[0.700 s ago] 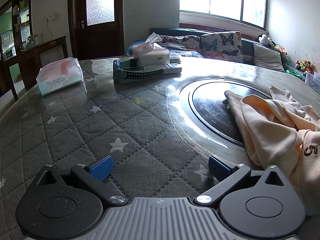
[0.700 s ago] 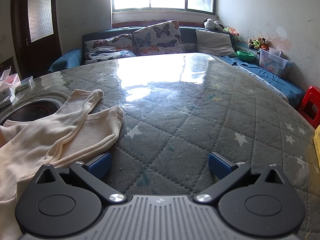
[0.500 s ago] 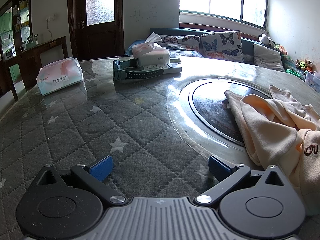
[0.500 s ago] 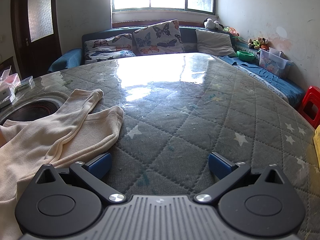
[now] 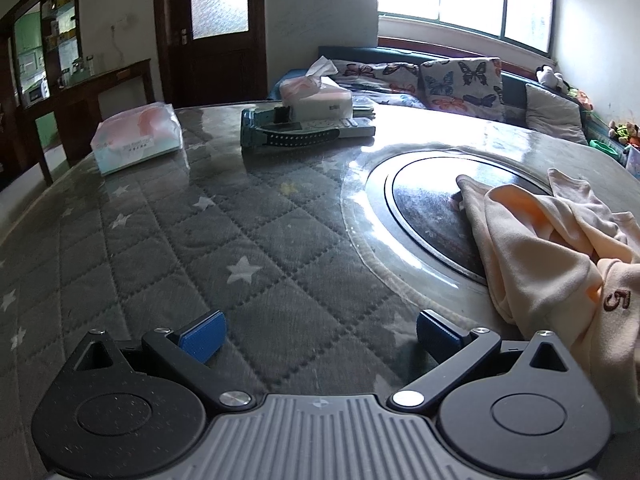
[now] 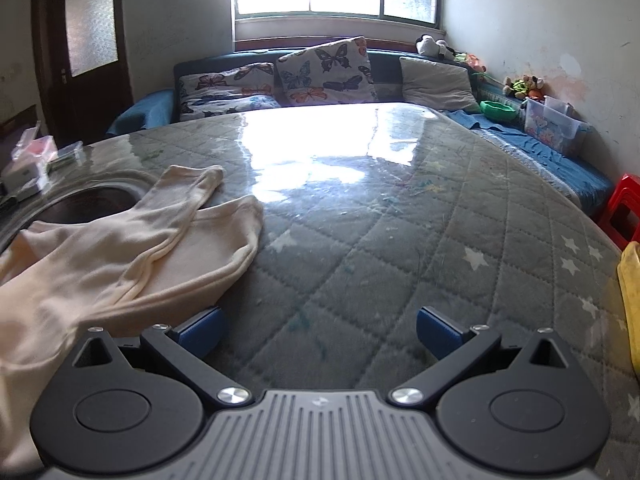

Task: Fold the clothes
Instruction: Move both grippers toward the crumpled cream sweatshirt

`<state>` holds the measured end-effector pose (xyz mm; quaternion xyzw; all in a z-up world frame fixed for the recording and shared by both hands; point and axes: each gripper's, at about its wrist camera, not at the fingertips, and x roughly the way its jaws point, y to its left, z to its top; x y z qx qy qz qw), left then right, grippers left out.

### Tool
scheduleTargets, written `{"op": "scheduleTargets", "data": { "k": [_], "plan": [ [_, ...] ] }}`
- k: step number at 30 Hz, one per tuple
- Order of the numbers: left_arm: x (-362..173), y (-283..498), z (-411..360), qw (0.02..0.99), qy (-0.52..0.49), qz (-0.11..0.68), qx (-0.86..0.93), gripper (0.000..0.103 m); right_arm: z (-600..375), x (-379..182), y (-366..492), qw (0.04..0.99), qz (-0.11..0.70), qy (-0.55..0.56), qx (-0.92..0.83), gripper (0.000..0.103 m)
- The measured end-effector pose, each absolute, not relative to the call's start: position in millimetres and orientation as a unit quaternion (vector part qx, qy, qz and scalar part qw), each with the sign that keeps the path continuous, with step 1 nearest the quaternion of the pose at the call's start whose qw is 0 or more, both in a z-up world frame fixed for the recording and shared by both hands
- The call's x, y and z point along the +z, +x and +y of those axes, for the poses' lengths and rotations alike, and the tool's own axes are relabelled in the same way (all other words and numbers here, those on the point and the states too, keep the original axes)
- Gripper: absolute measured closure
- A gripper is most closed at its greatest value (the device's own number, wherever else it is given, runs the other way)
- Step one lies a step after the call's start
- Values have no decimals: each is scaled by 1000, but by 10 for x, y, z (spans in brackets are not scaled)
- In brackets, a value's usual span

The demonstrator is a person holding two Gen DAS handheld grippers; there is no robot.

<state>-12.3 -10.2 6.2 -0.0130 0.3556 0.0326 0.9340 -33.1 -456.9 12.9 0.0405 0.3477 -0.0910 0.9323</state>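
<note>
A crumpled cream garment [image 5: 552,252] with a brown "5" on it lies at the right of the left wrist view, partly over the dark round inset [image 5: 432,208] in the table. It also shows in the right wrist view [image 6: 120,256], spread out at the left. My left gripper [image 5: 318,334] is open and empty, low over the quilted table cover, just left of the garment. My right gripper [image 6: 318,330] is open and empty, its left fingertip [image 6: 202,330] at the garment's near edge.
The table has a grey star-quilted cover under glass [image 6: 380,248]. A tissue pack [image 5: 136,138], a tissue box [image 5: 316,94] and a remote with a strap [image 5: 304,134] lie at the far side. A sofa with butterfly cushions [image 6: 320,72] stands behind. A red stool [image 6: 624,210] stands at the right.
</note>
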Motion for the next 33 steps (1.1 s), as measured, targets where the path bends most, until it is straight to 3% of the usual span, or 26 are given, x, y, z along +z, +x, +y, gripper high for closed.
{"op": "scheduleTargets", "data": {
  "k": [33],
  "plan": [
    [341,-767,-765,931,-24,364,-10,0,-3677,499,-1212,948,316,3,39,0]
  ]
}}
